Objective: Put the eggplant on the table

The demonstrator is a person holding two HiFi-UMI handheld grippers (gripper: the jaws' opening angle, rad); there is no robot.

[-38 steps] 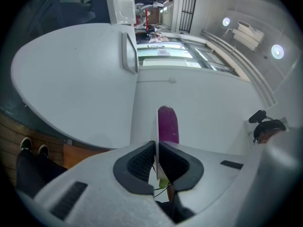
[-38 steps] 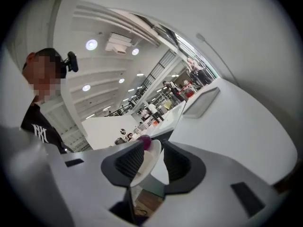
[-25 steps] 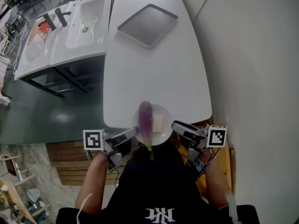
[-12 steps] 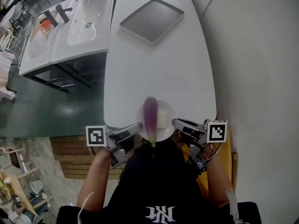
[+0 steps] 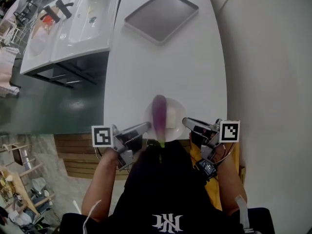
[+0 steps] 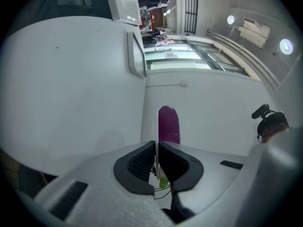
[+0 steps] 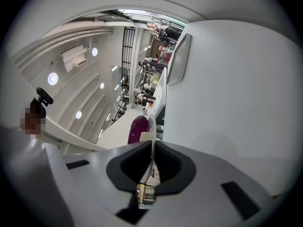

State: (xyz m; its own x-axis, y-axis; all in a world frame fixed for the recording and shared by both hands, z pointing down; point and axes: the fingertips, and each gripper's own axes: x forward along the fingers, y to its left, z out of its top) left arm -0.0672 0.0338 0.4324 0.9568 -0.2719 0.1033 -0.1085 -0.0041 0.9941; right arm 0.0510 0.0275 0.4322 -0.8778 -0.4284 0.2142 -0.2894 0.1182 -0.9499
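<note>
A purple eggplant (image 5: 159, 115) lies on a white plate (image 5: 181, 111) over the near edge of the white table (image 5: 165, 62). A pale block (image 5: 170, 117) lies beside it on the plate. My left gripper (image 5: 146, 126) is shut on the plate's left rim (image 6: 157, 122), with the eggplant (image 6: 168, 124) just beyond its jaws (image 6: 156, 148). My right gripper (image 5: 185, 122) is at the right rim. Its jaws are closing, and in the right gripper view (image 7: 152, 150) the pads press on the plate's edge (image 7: 152, 126). The eggplant (image 7: 138, 129) shows to the left of that edge.
A dark grey tray (image 5: 161, 17) sits at the table's far end. A white double sink (image 5: 73, 23) stands to the left across a gap of dark floor. A white wall (image 5: 263, 57) runs along the table's right side. The person's body fills the bottom of the head view.
The plate with the eggplant has moved forward, further over the table's near edge, and both grippers went with it. The right gripper has closed in on the plate's rim.
</note>
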